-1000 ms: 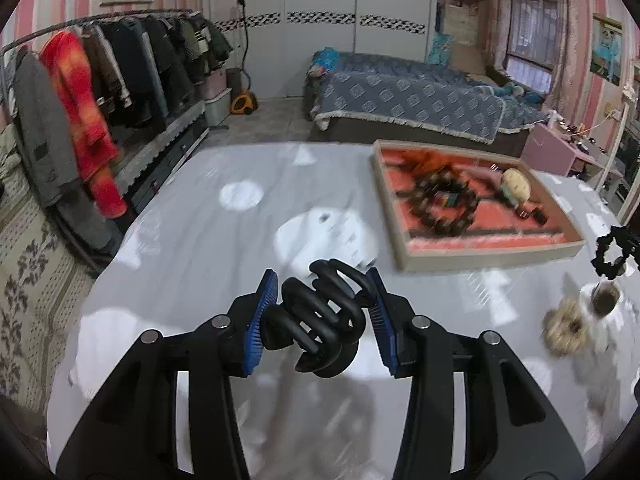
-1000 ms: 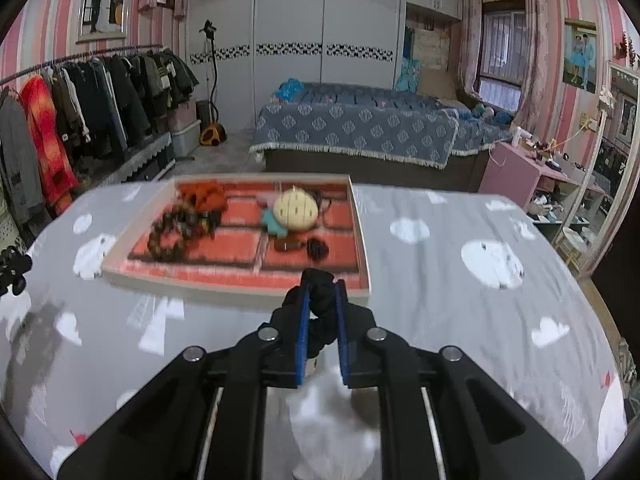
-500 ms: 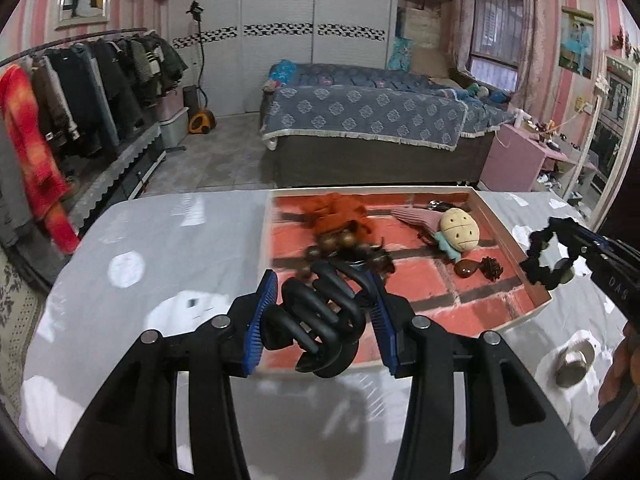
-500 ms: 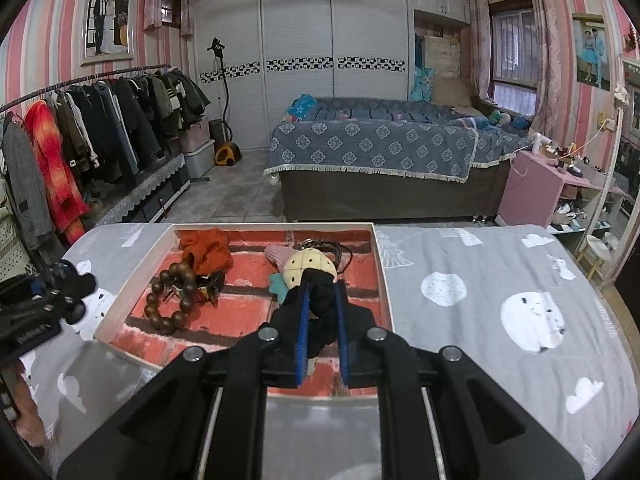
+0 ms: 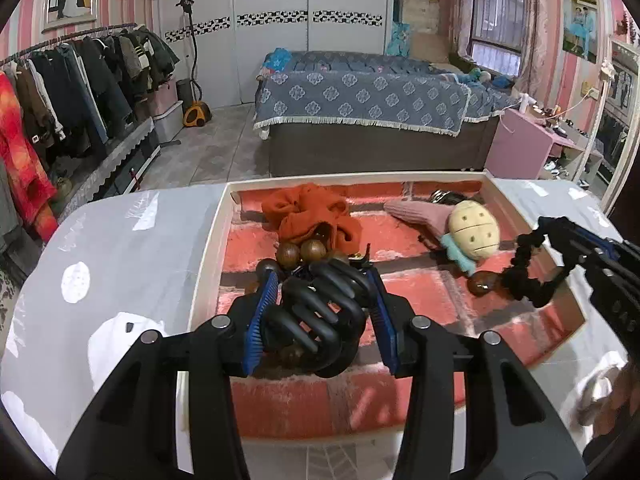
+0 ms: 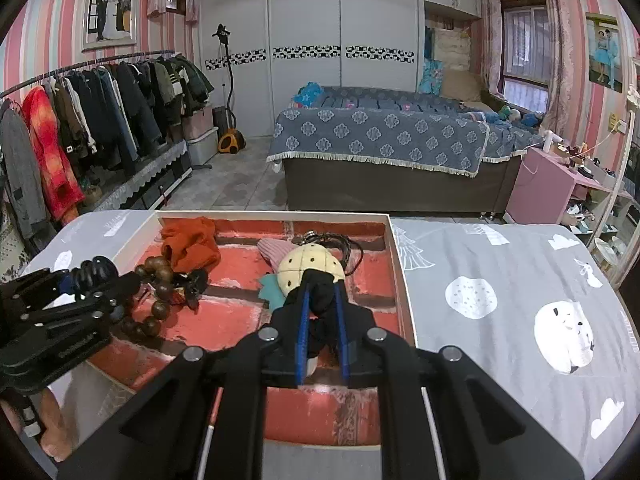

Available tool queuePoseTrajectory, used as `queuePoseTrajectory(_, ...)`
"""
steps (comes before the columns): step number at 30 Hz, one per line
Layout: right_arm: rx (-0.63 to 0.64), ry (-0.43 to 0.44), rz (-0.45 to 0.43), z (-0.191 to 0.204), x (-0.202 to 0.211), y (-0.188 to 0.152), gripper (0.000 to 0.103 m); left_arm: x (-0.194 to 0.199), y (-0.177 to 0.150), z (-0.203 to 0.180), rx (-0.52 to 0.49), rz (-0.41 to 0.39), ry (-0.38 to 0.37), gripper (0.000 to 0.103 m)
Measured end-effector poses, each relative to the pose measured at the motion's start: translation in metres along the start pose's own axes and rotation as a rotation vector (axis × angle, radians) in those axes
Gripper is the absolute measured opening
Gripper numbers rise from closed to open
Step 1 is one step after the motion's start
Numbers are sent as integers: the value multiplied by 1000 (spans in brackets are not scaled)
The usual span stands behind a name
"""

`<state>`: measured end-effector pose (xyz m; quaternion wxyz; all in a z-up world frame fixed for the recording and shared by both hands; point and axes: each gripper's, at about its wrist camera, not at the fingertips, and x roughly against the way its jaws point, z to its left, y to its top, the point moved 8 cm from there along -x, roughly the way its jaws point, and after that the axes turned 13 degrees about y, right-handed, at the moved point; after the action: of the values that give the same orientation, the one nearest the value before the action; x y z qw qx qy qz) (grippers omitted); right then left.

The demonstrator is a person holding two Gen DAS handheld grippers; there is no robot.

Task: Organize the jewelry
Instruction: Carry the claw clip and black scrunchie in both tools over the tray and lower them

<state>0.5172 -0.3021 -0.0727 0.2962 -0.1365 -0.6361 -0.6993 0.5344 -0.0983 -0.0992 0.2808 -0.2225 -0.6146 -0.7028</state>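
My left gripper (image 5: 320, 280) is shut on a black claw hair clip (image 5: 320, 316) and holds it above the near left part of the brick-patterned tray (image 5: 208, 248). My right gripper (image 6: 322, 292) is shut on a black beaded hair tie (image 6: 320, 300), seen as a loop in the left wrist view (image 5: 528, 276), over the tray's right side (image 6: 394, 264). In the tray lie an orange scrunchie (image 6: 190, 244), a wooden bead bracelet (image 6: 154, 280), a cream plush hair clip (image 6: 310, 270) and a small brown bead (image 5: 482, 286).
The tray sits on a table with a grey cloth printed with white animals (image 6: 520, 300). Beyond the table's far edge are a bed (image 6: 380, 140), a clothes rack (image 6: 100, 120) at left and a pink side table (image 6: 548, 184) at right.
Both grippers have moved forward from the bare cloth to above the tray, each still holding its item. The left swung right toward the tray.
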Motion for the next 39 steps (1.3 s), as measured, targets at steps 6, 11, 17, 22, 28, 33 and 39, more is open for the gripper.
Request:
queuePoseTrajectory(6,2,-6,16,-1,-13,-6,12,-19,-8,-3,-12,20,14,44)
queuePoseTrajectory(11,10,-17,27,0,-17,-11,12,-21,-11,0,-7,22,17,44)
queuePoseTrajectory(17,-11,-16,54,-3,-23,-18,12,-23,-12,-2,-24,10,34,44)
queuePoseTrajectory(22,-19,-38,96,-7,-30,-27,12,-30,-15,3,-18,24,40,44)
queuePoseTrajectory(28,-48,-67,130,-16,-34,-35,12,-33,-15,5,-18,23,48,45)
queuePoseTrajectory(33,-73,-64,160,-22,-40,-41,12,-33,-17,4,-30,24,53,45)
queuePoseTrajectory(39,-42,-70,177,-15,-45,-45,13,-31,-17,2,-38,14,60,46)
